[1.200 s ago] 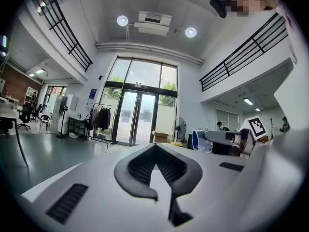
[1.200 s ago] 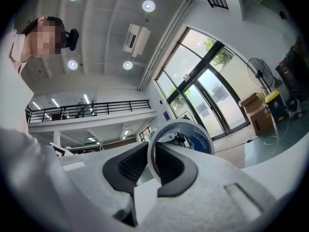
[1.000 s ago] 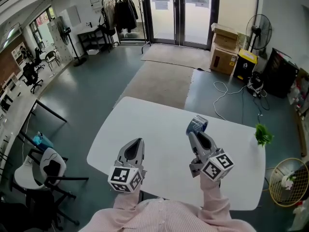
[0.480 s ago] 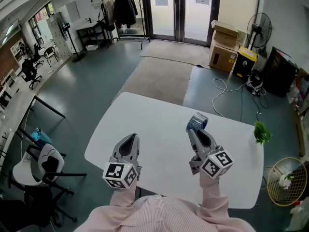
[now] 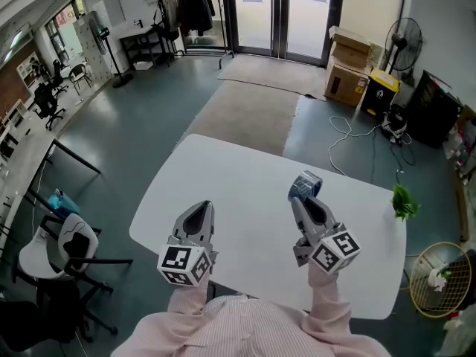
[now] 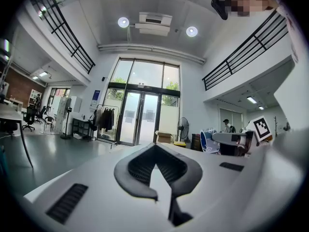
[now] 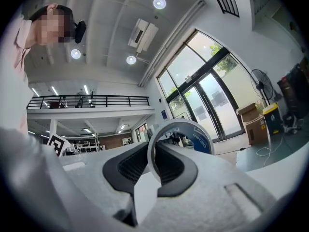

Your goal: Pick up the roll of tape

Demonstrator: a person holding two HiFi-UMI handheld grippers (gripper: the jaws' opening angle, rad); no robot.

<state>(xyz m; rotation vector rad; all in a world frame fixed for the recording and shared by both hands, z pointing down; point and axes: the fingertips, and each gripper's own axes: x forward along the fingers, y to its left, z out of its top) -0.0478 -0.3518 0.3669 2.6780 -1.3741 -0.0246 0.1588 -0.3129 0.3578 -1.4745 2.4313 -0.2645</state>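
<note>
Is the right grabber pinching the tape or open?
Pinching it. The right gripper has both jaws pressed against the band of the tape roll.

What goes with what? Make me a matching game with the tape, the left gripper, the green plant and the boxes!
Things:
1. roll of tape
2. left gripper
3. green plant
4. cardboard boxes

States or places:
A. jaws together, nothing in them
B. by the right edge of the table
C. pinched in the jaws of the right gripper
D. on the floor near the glass doors

Pairs: 1-C, 2-A, 3-B, 4-D
</note>
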